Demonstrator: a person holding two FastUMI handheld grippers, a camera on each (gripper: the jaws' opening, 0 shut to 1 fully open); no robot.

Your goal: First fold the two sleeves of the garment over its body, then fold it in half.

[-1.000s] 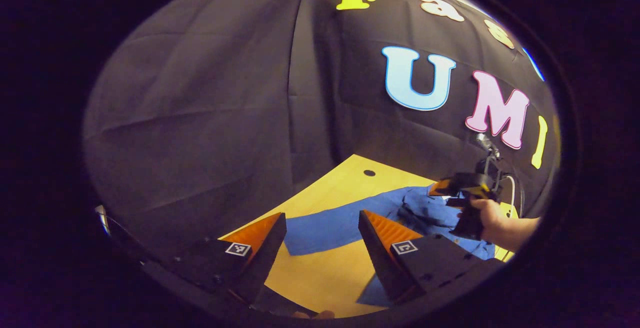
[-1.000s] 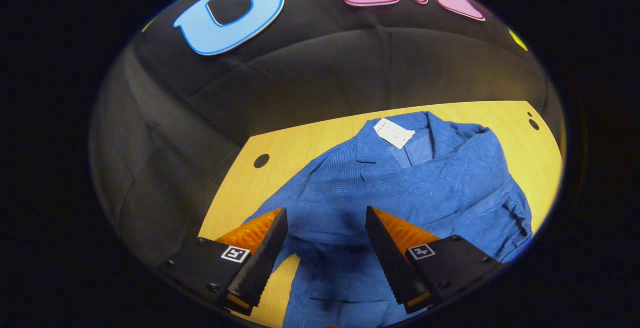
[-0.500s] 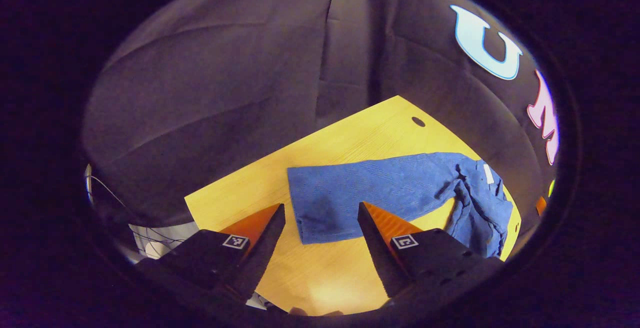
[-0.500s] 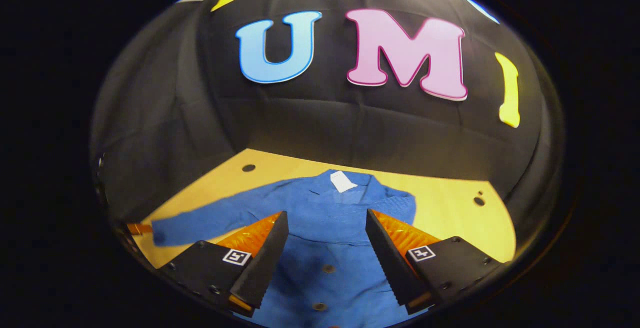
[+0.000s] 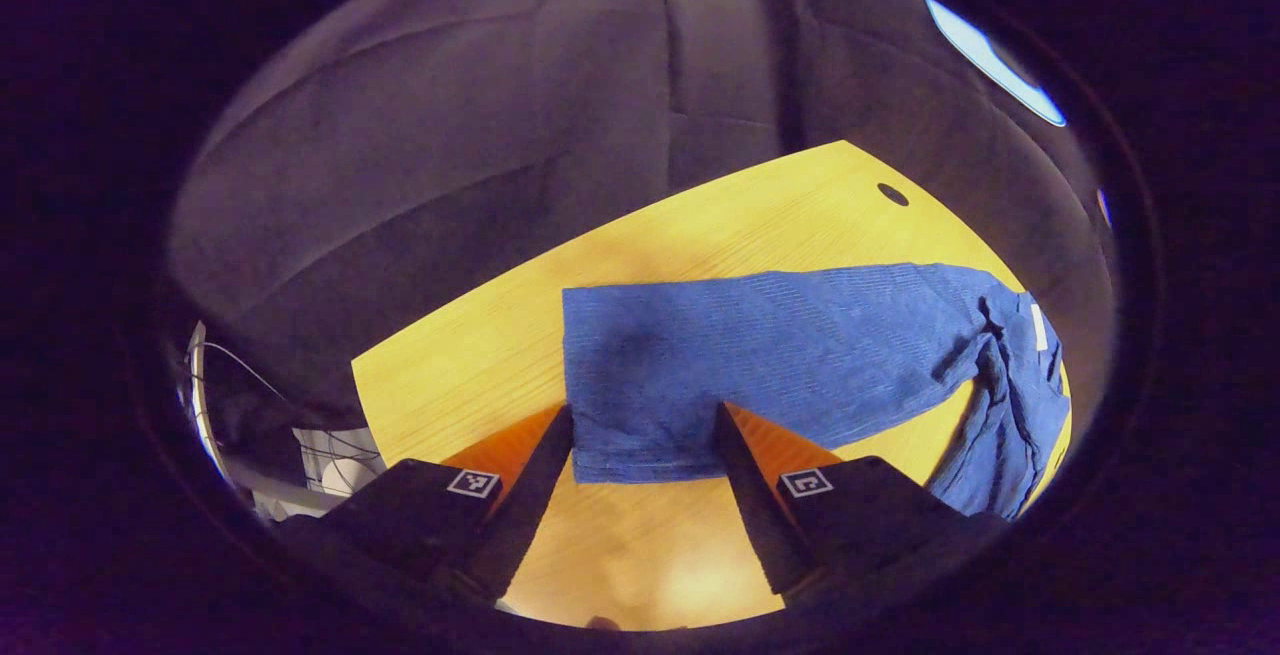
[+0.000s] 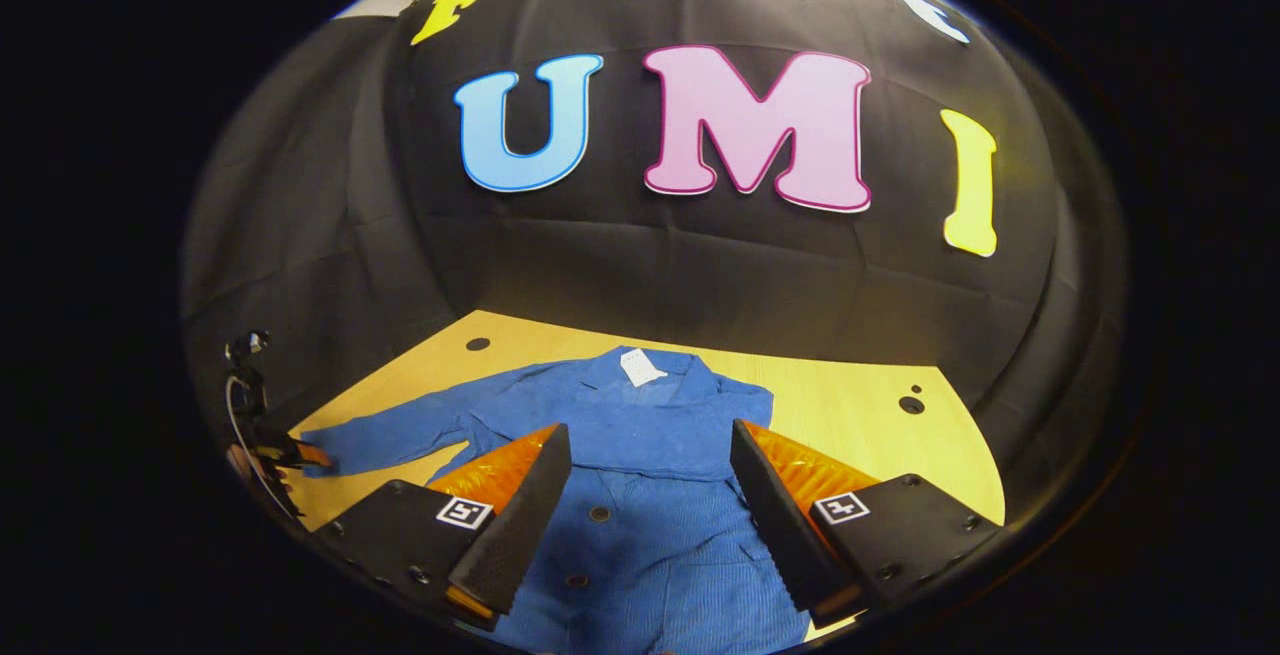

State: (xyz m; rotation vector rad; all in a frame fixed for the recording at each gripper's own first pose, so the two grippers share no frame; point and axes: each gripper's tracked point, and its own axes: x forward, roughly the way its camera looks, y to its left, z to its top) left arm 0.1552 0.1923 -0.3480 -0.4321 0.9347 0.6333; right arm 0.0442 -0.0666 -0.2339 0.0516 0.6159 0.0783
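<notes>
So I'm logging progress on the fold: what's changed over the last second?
The left gripper has closed in on the cuff end of the blue corduroy jacket's outstretched sleeve, fingers open around it. The right gripper has pulled back from the jacket's body, also open. The jacket lies flat on the wooden table as before, with the outstretched sleeve unfolded.

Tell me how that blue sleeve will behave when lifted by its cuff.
The sleeve lies flat and creased on the table, so it will probably droop limply. Its ribbed weave looks grippy, unlikely to slip. It should drag the jacket slightly.
</notes>
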